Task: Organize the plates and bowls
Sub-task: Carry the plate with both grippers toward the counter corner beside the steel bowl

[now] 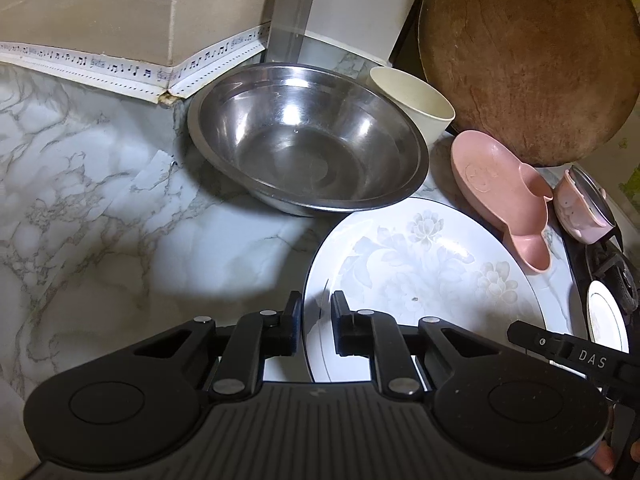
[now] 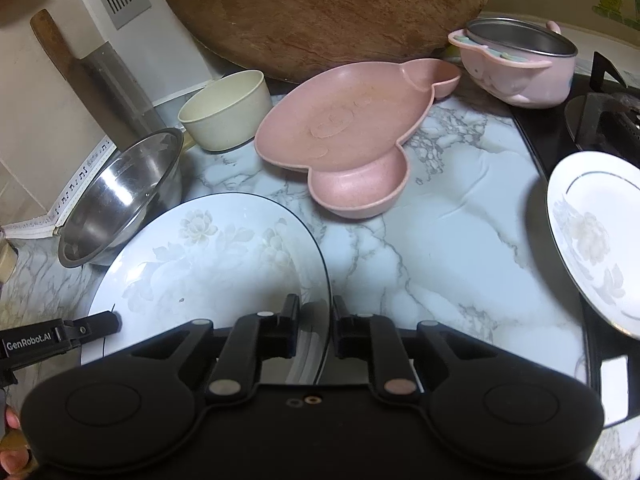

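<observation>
My left gripper (image 1: 316, 326) and my right gripper (image 2: 316, 330) each straddle an edge of the large floral plate (image 1: 420, 272), one on its left rim and one on its right. On both, the jaws stand a little apart with the rim running through the gap; whether the pads already bite I cannot tell, so I count them as not yet clamped. I judge a hold from two sides suits a plate this wide and shallow: one pinch alone would let it tip. The plate lies on the marble-patterned table (image 1: 100, 208), its far edge just beside the steel bowl (image 1: 308, 140).

Beyond it, the pink divided dish (image 2: 348, 140) lies flat, and a cream cup (image 2: 226, 110) stands upright between the steel bowl and the round wooden board (image 2: 320, 12), which leans against the wall, likely to save space. A pink steel-lined bowl (image 2: 516, 68) sits tilted at the stove's edge. A small floral plate (image 2: 592, 236) rests partly over the stove (image 2: 600, 120), probably the next to stack.

The right gripper's arm reads "DAS"; the left's reads "GenRobot.AI". A strip of tape (image 1: 120, 68) printed with musical notes seals the wall joint.
</observation>
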Demonstrator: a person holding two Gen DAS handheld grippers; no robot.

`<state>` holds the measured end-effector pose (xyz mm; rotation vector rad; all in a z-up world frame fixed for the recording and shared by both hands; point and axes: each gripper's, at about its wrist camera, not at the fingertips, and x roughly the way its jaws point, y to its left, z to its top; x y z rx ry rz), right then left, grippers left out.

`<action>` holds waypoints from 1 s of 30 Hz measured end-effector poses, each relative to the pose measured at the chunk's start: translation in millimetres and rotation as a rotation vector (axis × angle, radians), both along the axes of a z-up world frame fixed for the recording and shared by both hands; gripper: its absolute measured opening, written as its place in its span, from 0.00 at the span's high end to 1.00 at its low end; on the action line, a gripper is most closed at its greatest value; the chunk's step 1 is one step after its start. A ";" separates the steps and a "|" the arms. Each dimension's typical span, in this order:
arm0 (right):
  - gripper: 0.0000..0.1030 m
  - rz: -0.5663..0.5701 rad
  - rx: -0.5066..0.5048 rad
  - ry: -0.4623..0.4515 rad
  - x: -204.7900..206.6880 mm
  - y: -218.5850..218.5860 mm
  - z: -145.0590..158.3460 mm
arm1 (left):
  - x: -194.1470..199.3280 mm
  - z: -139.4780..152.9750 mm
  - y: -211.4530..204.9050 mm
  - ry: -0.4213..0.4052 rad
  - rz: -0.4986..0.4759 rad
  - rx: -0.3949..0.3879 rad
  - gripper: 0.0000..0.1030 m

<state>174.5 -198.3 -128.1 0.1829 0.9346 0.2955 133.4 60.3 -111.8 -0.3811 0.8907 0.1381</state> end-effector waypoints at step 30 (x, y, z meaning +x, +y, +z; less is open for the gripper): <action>0.87 0.218 0.039 -0.011 -55.5 100.8 16.0 | -122.0 11.6 103.6 -0.074 0.256 -0.058 0.86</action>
